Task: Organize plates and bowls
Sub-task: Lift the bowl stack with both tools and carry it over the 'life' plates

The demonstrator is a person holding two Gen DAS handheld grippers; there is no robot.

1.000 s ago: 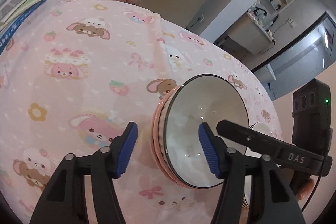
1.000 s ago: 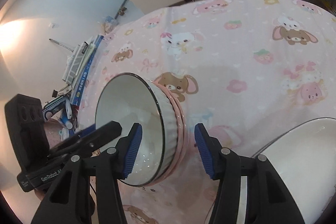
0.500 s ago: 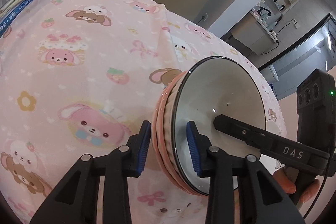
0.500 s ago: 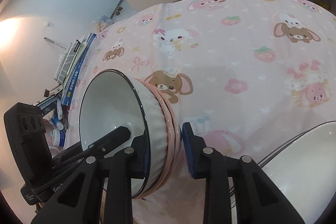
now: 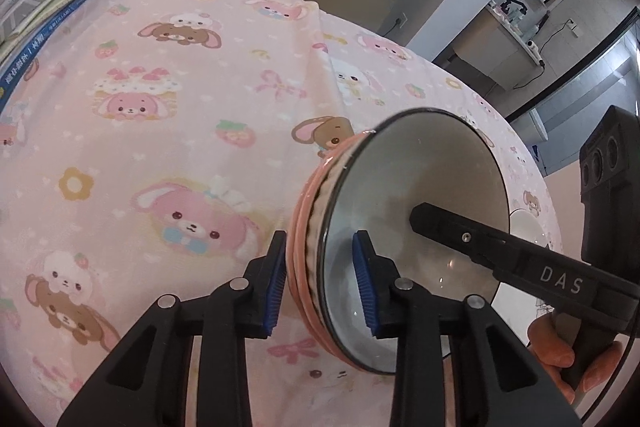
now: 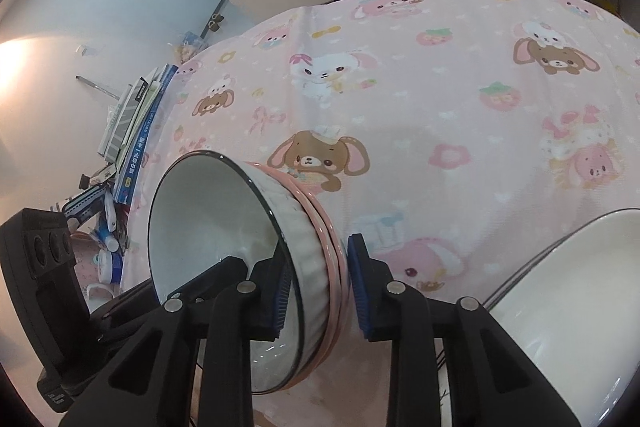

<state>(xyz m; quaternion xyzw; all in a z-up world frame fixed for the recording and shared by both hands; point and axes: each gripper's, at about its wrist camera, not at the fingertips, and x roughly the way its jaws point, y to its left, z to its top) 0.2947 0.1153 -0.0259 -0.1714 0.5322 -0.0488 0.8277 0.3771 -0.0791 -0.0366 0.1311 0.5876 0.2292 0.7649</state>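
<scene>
Bowls [image 5: 416,227] nested in a stack sit between the two tools, low on the pink-clothed desk [image 5: 160,131]. The left tool [image 5: 322,281] clamps the rim on its side, the right tool [image 6: 316,293] the opposite rim, so the stack is shared evenly; a larger white dish [image 6: 568,315] lies just right of it.

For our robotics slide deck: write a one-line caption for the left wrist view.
Left tool and right tool clamp opposite rims of stacked bowls on a pink tablecloth.
</scene>
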